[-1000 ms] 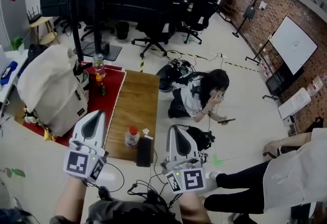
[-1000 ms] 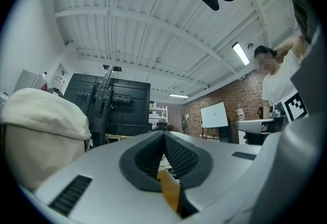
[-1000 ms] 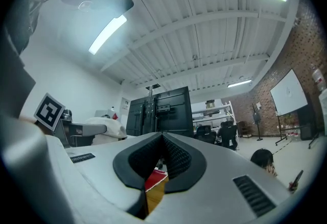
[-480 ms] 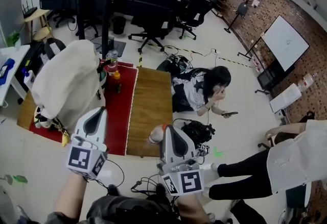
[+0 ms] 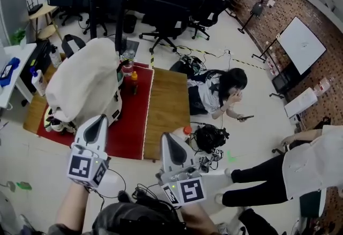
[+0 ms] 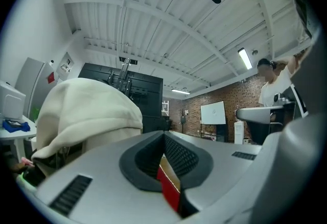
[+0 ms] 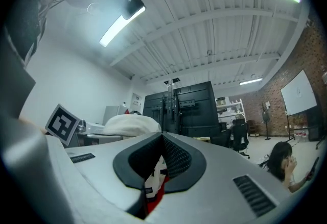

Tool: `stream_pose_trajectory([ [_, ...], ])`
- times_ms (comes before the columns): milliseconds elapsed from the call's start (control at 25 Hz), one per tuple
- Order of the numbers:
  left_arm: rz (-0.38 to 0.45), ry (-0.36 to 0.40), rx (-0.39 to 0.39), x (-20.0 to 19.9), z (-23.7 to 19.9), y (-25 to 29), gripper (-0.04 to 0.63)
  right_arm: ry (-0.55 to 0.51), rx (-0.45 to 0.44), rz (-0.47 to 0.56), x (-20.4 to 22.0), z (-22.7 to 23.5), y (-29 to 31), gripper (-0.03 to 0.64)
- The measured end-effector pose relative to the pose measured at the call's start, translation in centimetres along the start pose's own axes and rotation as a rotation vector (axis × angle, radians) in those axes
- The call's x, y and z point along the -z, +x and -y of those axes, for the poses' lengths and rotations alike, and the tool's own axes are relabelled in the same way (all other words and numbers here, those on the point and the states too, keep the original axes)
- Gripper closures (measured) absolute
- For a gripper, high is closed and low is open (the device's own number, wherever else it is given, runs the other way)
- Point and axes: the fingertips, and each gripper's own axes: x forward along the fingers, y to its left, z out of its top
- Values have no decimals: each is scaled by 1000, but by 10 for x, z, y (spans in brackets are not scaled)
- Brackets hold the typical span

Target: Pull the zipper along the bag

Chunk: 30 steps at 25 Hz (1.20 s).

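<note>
Only at reach-in step, prob. Bag (image 5: 83, 84) up on desk (image 5: 169, 101), well ahead. Left tool (image 5: 101, 120) & right tool (image 5: 167, 137) both squeezed together, nothing in them. Next: get close, open one, pinch zipper tab.

No legible text, label, brand or number in any view.

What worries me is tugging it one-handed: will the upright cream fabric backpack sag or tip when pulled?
Probably floppy: the cream fabric backpack has a rounded, slumped top, so the cloth likely gives. It stands tall on the red mat, so a sideways pull may tip it.
</note>
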Motion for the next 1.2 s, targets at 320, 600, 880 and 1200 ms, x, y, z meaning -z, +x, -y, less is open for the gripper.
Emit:
stream_pose_trajectory([
  [320, -16, 50, -68, -10, 12, 8, 566, 83, -91, 8, 10, 9, 15, 604],
  [600, -35, 92, -162, -9, -1, 12, 566, 123, -173, 5, 25, 5, 23, 604],
  [880, -49, 165, -268, -26, -28, 3, 566, 160, -226, -9, 43, -3, 49, 604],
  [1200, -87, 170, -250, -25, -82, -32, 489, 158, -197, 0, 48, -59, 76, 604],
])
